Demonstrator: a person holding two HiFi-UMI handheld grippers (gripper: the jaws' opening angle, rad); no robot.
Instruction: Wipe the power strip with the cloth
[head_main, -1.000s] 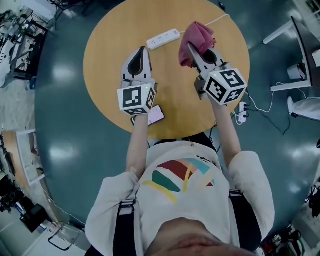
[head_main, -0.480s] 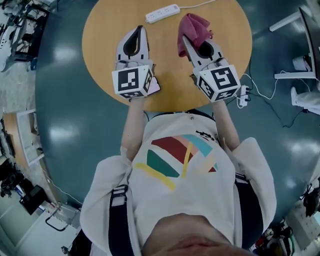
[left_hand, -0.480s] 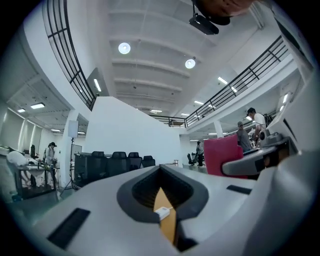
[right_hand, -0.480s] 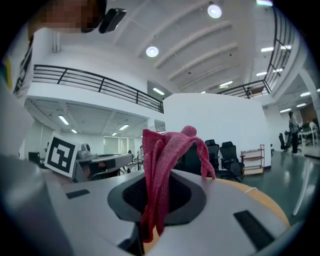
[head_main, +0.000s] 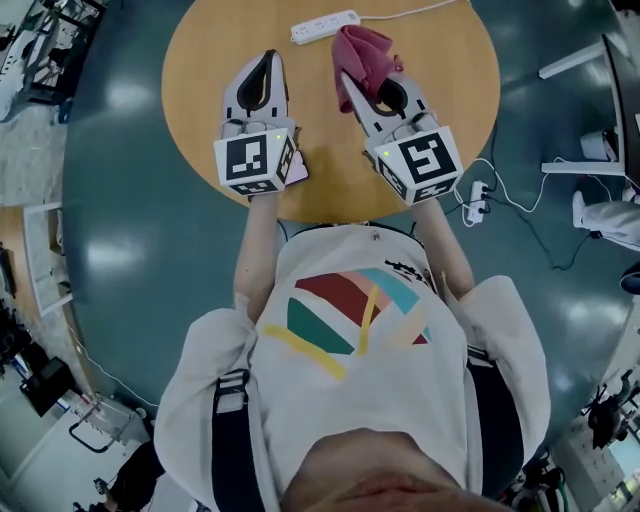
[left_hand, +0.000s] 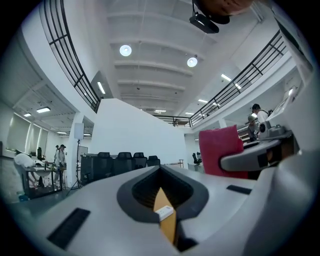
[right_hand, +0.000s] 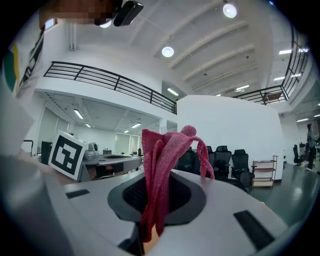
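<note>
Pink cloth (head_main: 367, 52) hangs bunched from the right tool (head_main: 355, 88), whose jaws are clamped on it; the left tool (head_main: 266, 62) is closed with nothing in it. The white power strip (head_main: 325, 27) lies at the far edge of the round tabletop (head_main: 200, 110), long axis running roughly left to right, just beyond the cloth, so the right tool is the nearer and probably only needs to reach forward and down

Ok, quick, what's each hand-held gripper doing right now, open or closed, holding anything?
Left hand-held gripper: closed, empty.
Right hand-held gripper: closed on the pink cloth.
</note>
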